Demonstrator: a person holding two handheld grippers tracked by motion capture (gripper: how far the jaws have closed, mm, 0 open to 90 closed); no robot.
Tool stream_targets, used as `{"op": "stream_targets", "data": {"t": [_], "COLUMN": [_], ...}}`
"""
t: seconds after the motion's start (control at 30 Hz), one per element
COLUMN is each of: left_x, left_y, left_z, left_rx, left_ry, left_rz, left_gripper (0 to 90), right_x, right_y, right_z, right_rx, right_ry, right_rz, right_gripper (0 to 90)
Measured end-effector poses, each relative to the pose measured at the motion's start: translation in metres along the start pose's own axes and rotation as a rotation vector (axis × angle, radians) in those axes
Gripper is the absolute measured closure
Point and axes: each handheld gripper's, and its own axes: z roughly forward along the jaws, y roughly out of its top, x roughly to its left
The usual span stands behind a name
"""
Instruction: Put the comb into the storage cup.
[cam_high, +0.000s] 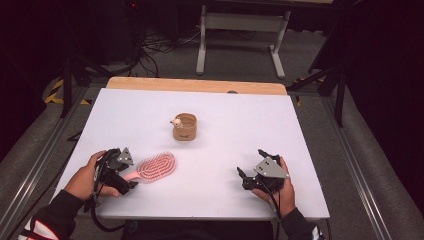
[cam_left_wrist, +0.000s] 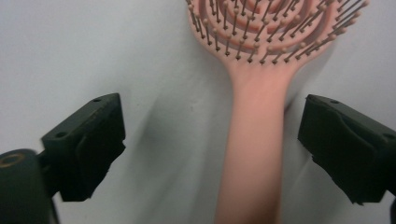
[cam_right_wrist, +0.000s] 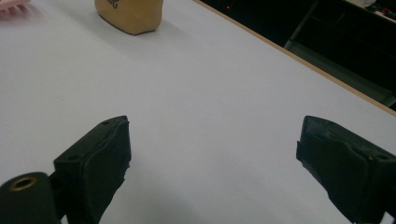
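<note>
A pink hairbrush (cam_high: 156, 166) lies bristles up on the white table (cam_high: 240, 115), its handle pointing toward my left gripper (cam_high: 131, 174). In the left gripper view the handle (cam_left_wrist: 254, 140) runs between the jaws of the left gripper (cam_left_wrist: 212, 123). The jaws stand wide apart and neither pad touches the handle. My right gripper (cam_high: 250, 164) rests near the front right of the table, open with nothing between its jaws (cam_right_wrist: 212, 140). A tan cup (cam_high: 184, 127) stands mid-table with a small white object (cam_high: 175, 121) at its rim.
The right gripper view has the cup (cam_right_wrist: 130, 16) far ahead to the left and the brush's edge (cam_right_wrist: 14, 4) in the top corner. A wooden strip (cam_high: 200, 85) borders the table's far edge. Beyond it are a desk frame (cam_high: 240, 35) and floor cables (cam_high: 155, 50).
</note>
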Motion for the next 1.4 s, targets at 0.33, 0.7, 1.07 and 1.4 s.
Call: {"op": "stream_targets", "data": {"t": [0.33, 0.7, 1.07, 1.4], "left_x": [0.003, 0.0028, -0.0031, -0.0054], "left_y": [-0.0014, 0.0038, 0.0078, 0.0065], "left_z": [0.0012, -0.0003, -0.0011, -0.0007], "left_rx": [-0.011, 0.017, -0.027, -0.061], "left_ry": [-0.041, -0.082, -0.132, -0.135], "left_rz": [-0.014, -0.004, 0.027, 0.026], "left_gripper": [12.0, 23.3, 49.9, 59.8], "right_x": [-0.0003, -0.0006, -0.004, -0.0016], "right_y": [-0.0005, -0.0016, -0.0025, -0.0027], "right_z": [0.001, 0.0022, 0.0003, 0.0026], "right_rx": [0.006, 0.017, 0.005, 0.023], "right_ry": [0.002, 0.001, -0.022, 0.0], "right_rz": [-0.003, -0.003, 0.016, 0.004], "right_gripper": [10.3, 10.2, 10.6, 10.4]}}
